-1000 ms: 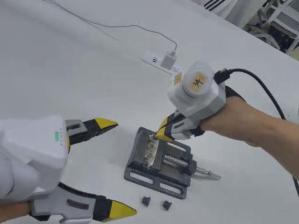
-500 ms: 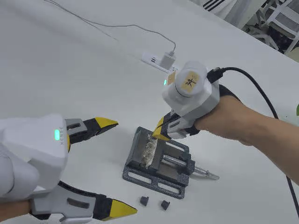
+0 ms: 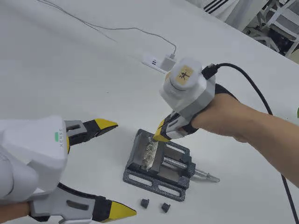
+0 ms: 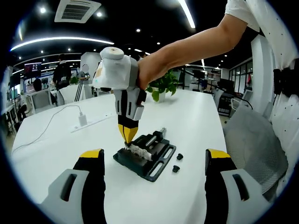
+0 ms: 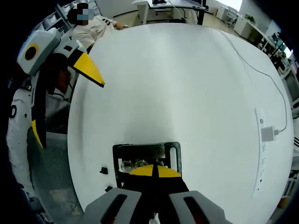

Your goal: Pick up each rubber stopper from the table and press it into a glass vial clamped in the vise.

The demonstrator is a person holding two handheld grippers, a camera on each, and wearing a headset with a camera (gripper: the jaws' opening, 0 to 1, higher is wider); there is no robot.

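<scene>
Right gripper point(image 3: 158, 136) tilted further, clenched fingers seemingly touching vials point(image 3: 149, 150), left gripper point(image 3: 124, 168) spread.

Your right claw point(image 3: 160, 135) points steeply down, its two yellow tips pressed together with no gap between them. Your right hand point(image 3: 224, 116) wraps the back of its body, and your bare forearm point(image 3: 271, 140) runs off toward the right edge of the head view. Your left claw point(image 3: 112, 168) sits low and close to you, held roughly level. Its jaws are spread wide apart, with the yellow tips aimed forward toward the right claw.
</scene>
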